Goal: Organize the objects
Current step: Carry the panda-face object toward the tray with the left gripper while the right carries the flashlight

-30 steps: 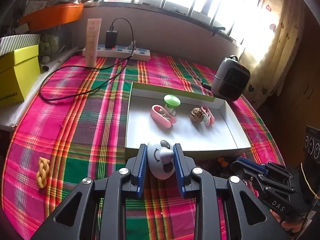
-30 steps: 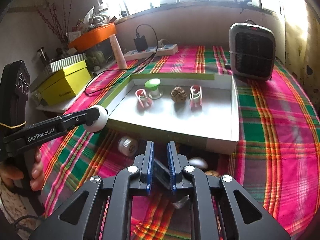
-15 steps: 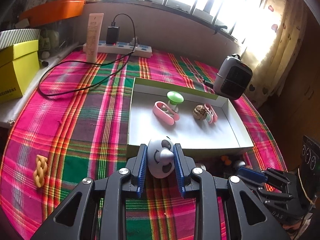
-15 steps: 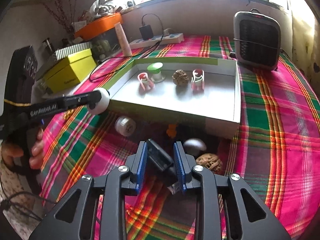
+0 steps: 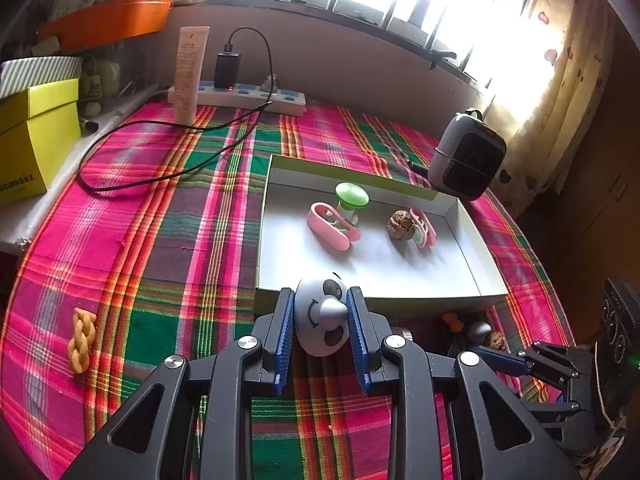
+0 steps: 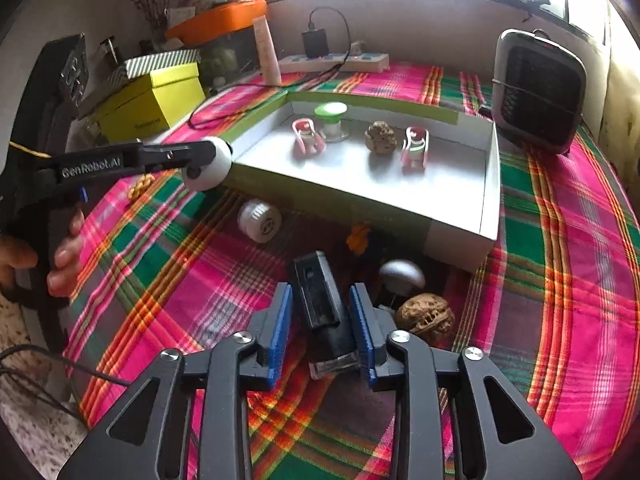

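round white panda-faced toy (image 5: pixel 322 320), black eye patches

Both wrist views look steeply down, close (fisheye), sharing the white tray (image 5: pixel 472 236) (image 6: pixel 490 184).

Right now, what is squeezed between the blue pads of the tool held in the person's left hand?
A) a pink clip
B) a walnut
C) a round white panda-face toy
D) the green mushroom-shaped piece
C: the left tool is closed on a round white panda-face toy, held just short of the white tray; the walnut lies on the plaid cloth, and the green mushroom-shaped piece and pink clip sit inside the tray.
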